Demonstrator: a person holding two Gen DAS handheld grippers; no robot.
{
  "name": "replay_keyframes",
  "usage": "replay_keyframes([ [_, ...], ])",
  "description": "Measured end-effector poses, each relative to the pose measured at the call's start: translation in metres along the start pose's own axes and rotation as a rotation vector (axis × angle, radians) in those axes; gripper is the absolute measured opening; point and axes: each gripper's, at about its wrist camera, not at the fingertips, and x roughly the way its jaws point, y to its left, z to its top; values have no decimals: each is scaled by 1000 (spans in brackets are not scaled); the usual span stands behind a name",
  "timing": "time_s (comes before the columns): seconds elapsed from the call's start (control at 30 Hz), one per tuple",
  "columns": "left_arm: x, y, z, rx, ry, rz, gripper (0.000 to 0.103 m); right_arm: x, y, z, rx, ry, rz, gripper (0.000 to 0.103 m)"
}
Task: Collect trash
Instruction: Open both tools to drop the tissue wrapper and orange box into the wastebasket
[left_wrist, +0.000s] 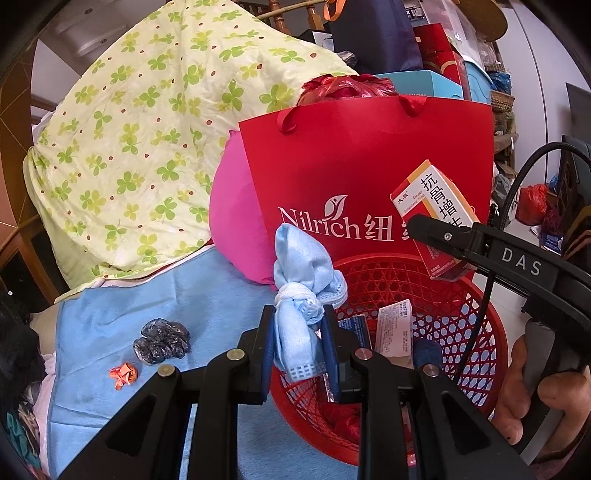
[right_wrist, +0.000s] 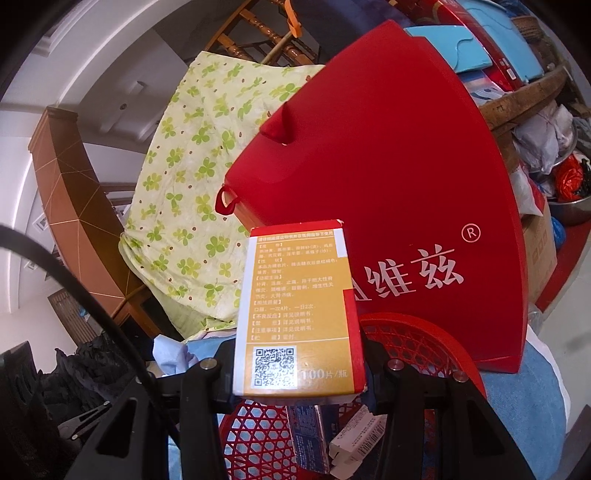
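Observation:
My left gripper (left_wrist: 298, 332) is shut on a knotted light blue face mask (left_wrist: 303, 295) and holds it over the near left rim of the red plastic basket (left_wrist: 476, 325). My right gripper (right_wrist: 299, 362) is shut on an orange and white medicine box (right_wrist: 295, 306), held above the basket (right_wrist: 417, 339); the box also shows in the left wrist view (left_wrist: 439, 218). The basket holds a white carton (left_wrist: 393, 332), a blue box (left_wrist: 354, 325) and other scraps. A crumpled dark wrapper (left_wrist: 162, 341) and a small orange foil scrap (left_wrist: 123, 374) lie on the light blue cloth (left_wrist: 207, 306).
A red Nilrich paper bag (left_wrist: 354, 166) stands right behind the basket. A pink cushion (left_wrist: 232, 221) and a clover-print quilt (left_wrist: 140, 147) lie at the left. Boxes and bags are stacked behind. Dark clutter (right_wrist: 70, 376) sits at the left.

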Motion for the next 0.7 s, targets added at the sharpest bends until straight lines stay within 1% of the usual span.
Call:
replay_keyframes([
  [0.2,6,-2,1,-16,10,-21,26,0,2,-1,10,5,-5,52],
  [0.3,11,-1,1,-32,21,-71,26,-1,-1,0,34,14,-2,53],
  [0.33,13,-1,1,-40,23,-84,29,-1,-4,0,48,16,1,55],
  [0.37,15,-1,1,-49,27,-102,42,-1,-6,1,64,15,0,61],
  [0.4,16,0,0,-57,30,-124,50,-2,-9,2,76,11,-1,66],
  [0.43,17,1,-1,-67,30,-141,63,-3,-10,2,86,4,0,67],
  [0.47,17,2,-2,-80,27,-154,65,-4,-11,2,91,-2,-2,68],
  [0.53,18,3,-4,-86,25,-174,65,-4,-10,3,86,-13,-10,68],
  [0.7,18,13,-14,-86,40,-140,65,2,-1,2,66,-10,-11,68],
])
